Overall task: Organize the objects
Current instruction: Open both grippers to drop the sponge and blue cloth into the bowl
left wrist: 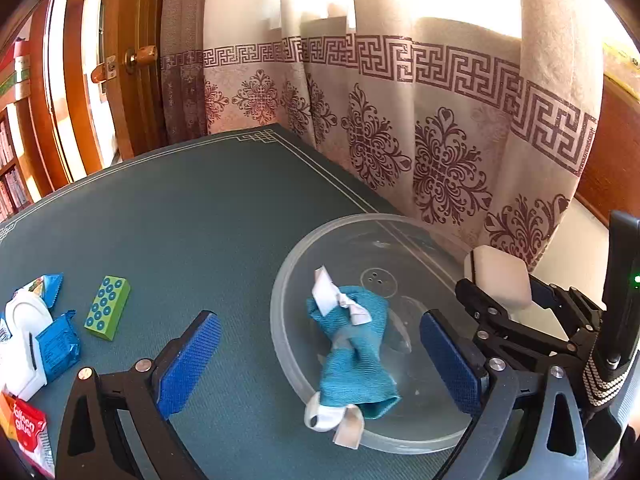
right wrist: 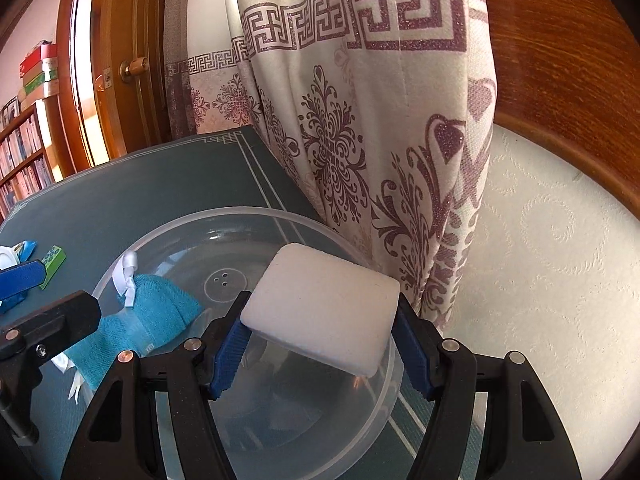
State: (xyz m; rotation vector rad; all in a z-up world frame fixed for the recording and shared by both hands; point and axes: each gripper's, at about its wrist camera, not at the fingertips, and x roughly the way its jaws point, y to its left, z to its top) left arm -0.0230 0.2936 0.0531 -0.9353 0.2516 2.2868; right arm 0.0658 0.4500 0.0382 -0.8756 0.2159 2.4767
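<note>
A clear plastic bowl (left wrist: pixel 288 280) (right wrist: pixel 160 236) sits on the dark green table (left wrist: pixel 180 216). A teal cloth pouch with white ribbons (left wrist: pixel 352 352) (right wrist: pixel 148 320) lies inside it. My left gripper (left wrist: pixel 320 360) is open, its blue pads either side of the pouch, just above it. My right gripper (right wrist: pixel 320 344) is shut on a white foam block (right wrist: pixel 324 308) and holds it over the bowl's right side; the block also shows in the left wrist view (left wrist: pixel 498 276).
A green studded brick (left wrist: pixel 107 307) (right wrist: pixel 54 258), blue snack packets (left wrist: pixel 56 340), a white container (left wrist: pixel 24 344) and a red glue packet (left wrist: pixel 30 426) lie at the table's left. A patterned curtain (left wrist: pixel 400 120) hangs behind the table. A wooden door (left wrist: pixel 132 60) stands back left.
</note>
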